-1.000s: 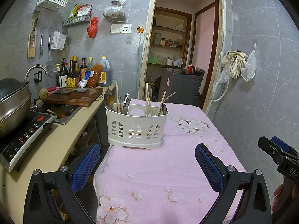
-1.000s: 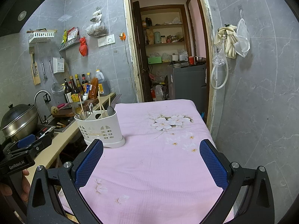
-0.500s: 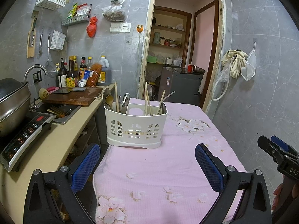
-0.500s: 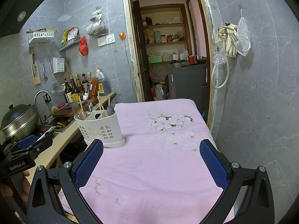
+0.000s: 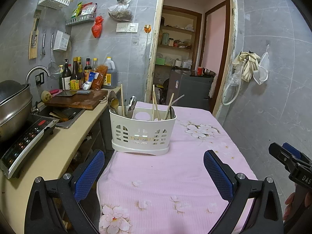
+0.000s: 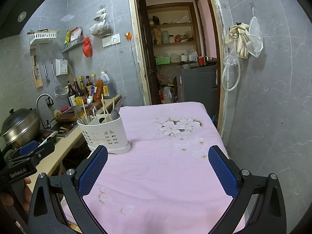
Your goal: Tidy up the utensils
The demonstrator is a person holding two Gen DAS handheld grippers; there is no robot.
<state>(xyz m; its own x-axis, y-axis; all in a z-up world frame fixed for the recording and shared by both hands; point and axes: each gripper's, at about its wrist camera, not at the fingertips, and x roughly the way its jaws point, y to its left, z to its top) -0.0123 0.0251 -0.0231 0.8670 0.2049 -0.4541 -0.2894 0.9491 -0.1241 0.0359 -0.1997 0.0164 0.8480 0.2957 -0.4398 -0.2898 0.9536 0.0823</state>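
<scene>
Left wrist view: the white utensil caddy (image 5: 143, 130) sits a touch lower than a second ago, far ahead on the pink cloth (image 5: 175, 175); chopsticks (image 5: 155, 102) and spoons (image 5: 114, 103) stand upright. The left gripper (image 5: 154, 167) gapes wide, empty. Right wrist view: nothing shifts; the right gripper (image 6: 158, 165) is spread wide over cloth, the caddy far left. "GenRobot.AI" reads on the other handle.

Support surface: table covered by a pink, ribbed cloth printed with white flowers (image 5: 175, 175) (image 6: 165, 165). Directly on it: one white, slotted plastic utensil caddy (image 5: 143, 131) (image 6: 106, 135), standing upright near the cloth's left edge, at 10 o'clock in the right wrist view.
</scene>
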